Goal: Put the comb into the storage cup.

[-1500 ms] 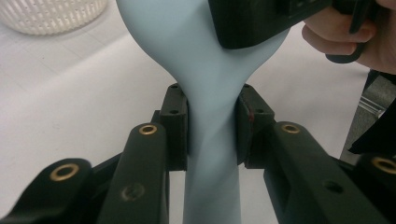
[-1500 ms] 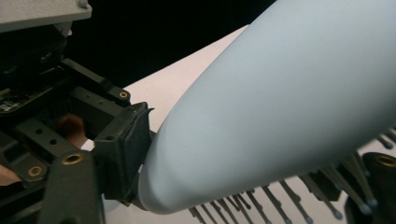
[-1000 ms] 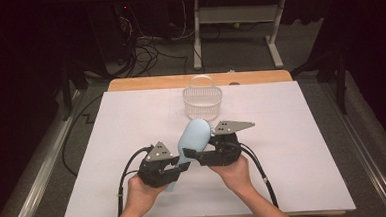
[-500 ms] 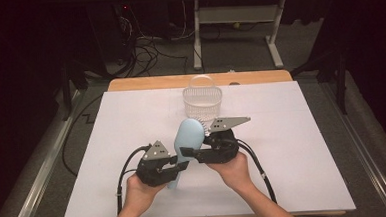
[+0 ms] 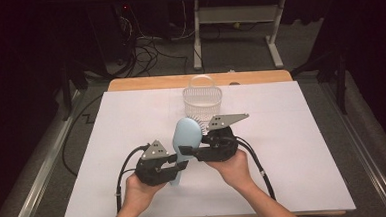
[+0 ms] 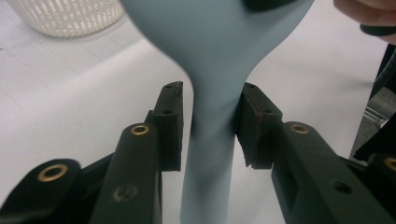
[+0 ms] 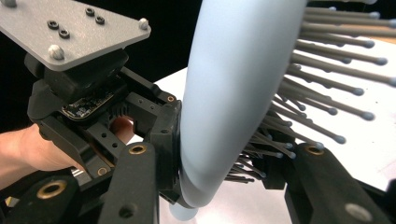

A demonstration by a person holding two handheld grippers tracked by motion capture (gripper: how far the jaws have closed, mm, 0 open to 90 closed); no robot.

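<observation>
We've got the pale blue hairbrush (image 6: 212, 116) handle sitting between our left claw (image 6: 210, 123) pads, small gaps each side, white basket (image 6: 65, 16) off behind the brush.

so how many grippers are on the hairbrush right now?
2. The left gripper has the handle of the hairbrush between its jaws, which have just been opening; a gap shows beside the handle. The right gripper is clamped on the head, over the bristles.

White slatted basket (image 5: 202, 99) w/ hoop handle stands upright at far centre of the worktop (image 5: 302, 133), which is covered w/ white sheet; wood edge shows at far side. Beyond, on grey floor: tangled black cables (image 5: 142, 41) far left, white frame legs (image 5: 236, 21) far right.
</observation>
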